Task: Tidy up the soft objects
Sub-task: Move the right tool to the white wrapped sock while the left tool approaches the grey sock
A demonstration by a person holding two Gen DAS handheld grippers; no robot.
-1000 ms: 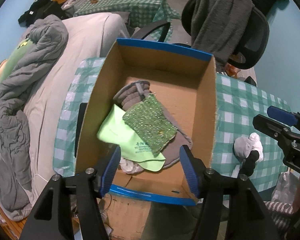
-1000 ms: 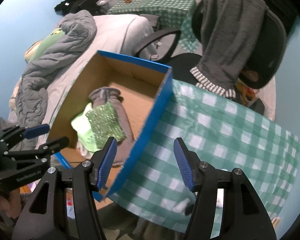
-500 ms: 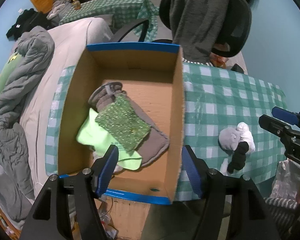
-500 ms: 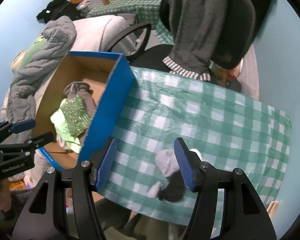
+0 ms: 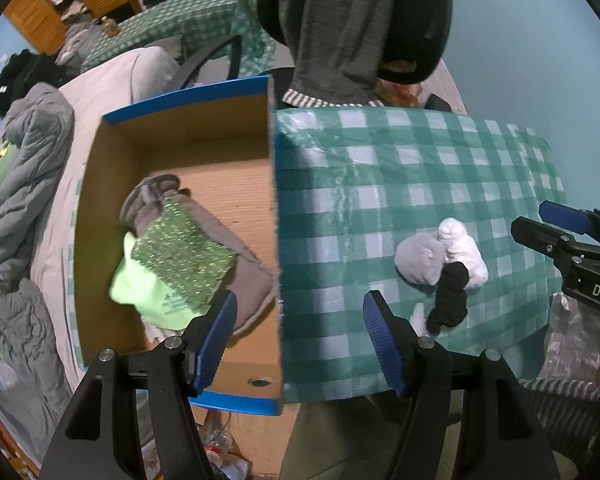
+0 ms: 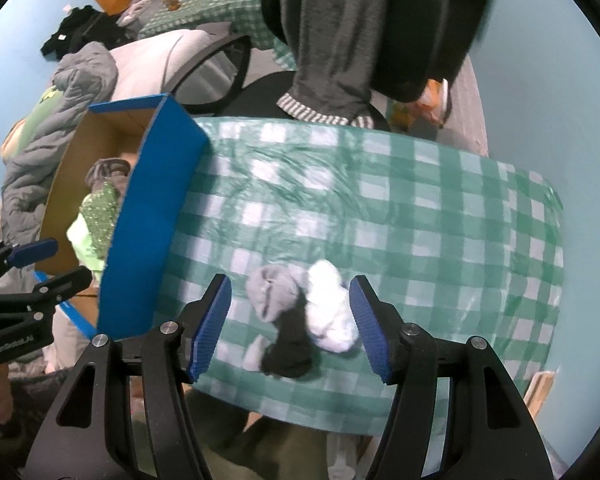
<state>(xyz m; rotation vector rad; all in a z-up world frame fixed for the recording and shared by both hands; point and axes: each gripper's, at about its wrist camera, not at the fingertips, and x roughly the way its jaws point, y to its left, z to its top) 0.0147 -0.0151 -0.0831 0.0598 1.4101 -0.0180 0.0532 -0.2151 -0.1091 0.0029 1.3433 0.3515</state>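
A blue-edged cardboard box (image 5: 274, 184) (image 6: 152, 216) stands on the left of the green checked tablecloth (image 5: 400, 168) (image 6: 380, 208). Inside lie a sparkly green cloth (image 5: 182, 252) (image 6: 102, 208), a lime-green cloth (image 5: 140, 284) and grey gloves (image 5: 152, 194). On the cloth to the right sit a grey sock ball (image 5: 420, 260) (image 6: 272, 292), a white sock ball (image 5: 462, 252) (image 6: 330, 304) and a black sock (image 5: 450, 300) (image 6: 290, 344). My left gripper (image 5: 296, 336) hangs open above the box's right wall. My right gripper (image 6: 290, 324) is open above the socks, apart from them.
A black office chair (image 5: 404, 20) with a grey garment (image 6: 340, 40) draped over it stands behind the table. A bed with a grey quilt (image 5: 16, 208) lies to the left. A second checked table (image 5: 188, 16) stands far back. The table's near edge runs just under both grippers.
Both grippers have slid to the right across the table. The left one went from over the box's middle to its right wall; the right one now has the socks framed between its fingers.
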